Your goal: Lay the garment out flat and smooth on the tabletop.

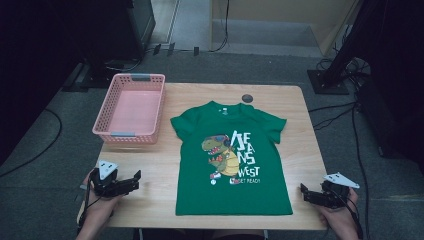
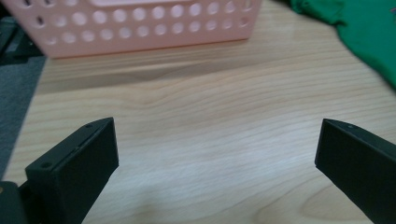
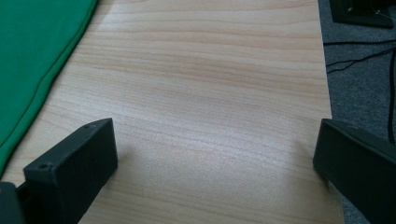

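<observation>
A green T-shirt (image 1: 231,160) with a dinosaur print lies flat, face up, in the middle of the wooden table (image 1: 295,125). Its edge shows at the top right of the left gripper view (image 2: 369,32) and at the left of the right gripper view (image 3: 32,51). An empty pink basket (image 1: 131,107) stands at the table's back left, its holed wall (image 2: 135,28) ahead of the left jaws. My left gripper (image 1: 133,183) rests open at the front left, apart from the shirt. At the front right corner my right gripper (image 1: 309,194) is open over bare wood, nothing between its jaws.
A small dark round disc (image 1: 247,98) lies near the table's far edge, behind the shirt's collar. Cables (image 1: 335,112) run over the grey floor right of the table, and dark stands (image 1: 327,80) rise beyond it. The table's right edge (image 3: 327,93) is close to my right gripper.
</observation>
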{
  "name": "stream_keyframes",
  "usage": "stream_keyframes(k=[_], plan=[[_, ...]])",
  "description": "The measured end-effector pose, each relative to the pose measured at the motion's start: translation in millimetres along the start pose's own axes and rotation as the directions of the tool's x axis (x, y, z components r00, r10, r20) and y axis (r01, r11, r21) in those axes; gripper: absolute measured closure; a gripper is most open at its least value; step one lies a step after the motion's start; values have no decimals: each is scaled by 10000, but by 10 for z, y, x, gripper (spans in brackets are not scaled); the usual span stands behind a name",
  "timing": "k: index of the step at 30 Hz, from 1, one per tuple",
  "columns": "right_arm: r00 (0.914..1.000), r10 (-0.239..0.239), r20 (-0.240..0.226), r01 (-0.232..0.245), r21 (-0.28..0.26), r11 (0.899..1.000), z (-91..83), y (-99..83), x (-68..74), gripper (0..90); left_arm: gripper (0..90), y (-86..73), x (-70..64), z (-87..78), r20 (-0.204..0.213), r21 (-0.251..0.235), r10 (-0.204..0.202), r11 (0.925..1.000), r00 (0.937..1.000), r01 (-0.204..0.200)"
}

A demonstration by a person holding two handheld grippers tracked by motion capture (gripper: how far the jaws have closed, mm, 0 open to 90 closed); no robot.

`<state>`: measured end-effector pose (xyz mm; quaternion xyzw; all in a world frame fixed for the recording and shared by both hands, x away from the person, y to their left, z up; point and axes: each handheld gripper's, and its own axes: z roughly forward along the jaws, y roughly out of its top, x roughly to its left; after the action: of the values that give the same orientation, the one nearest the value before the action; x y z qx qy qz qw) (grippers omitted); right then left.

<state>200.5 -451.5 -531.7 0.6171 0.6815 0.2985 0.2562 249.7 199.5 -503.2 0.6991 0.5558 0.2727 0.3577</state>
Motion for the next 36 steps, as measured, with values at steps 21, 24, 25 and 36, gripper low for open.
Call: stream_keyframes(k=[21,24,25,36], plan=[[10000,31,25,-31,1,10000,1,1,2,0,0,-336,507,-147,-506,544,-490,9972,9975,518],[10000,31,29,-31,0,10000,1,1,2,0,0,-358,573,-178,-651,556,-527,9969,9965,563],[10000,31,29,-31,0,10000,1,1,2,0,0,-365,594,-185,-641,567,-601,9964,9961,638],[10000,59,48,-59,5,10000,0,1,2,0,0,-446,661,-214,-741,778,-779,9935,9942,836]])
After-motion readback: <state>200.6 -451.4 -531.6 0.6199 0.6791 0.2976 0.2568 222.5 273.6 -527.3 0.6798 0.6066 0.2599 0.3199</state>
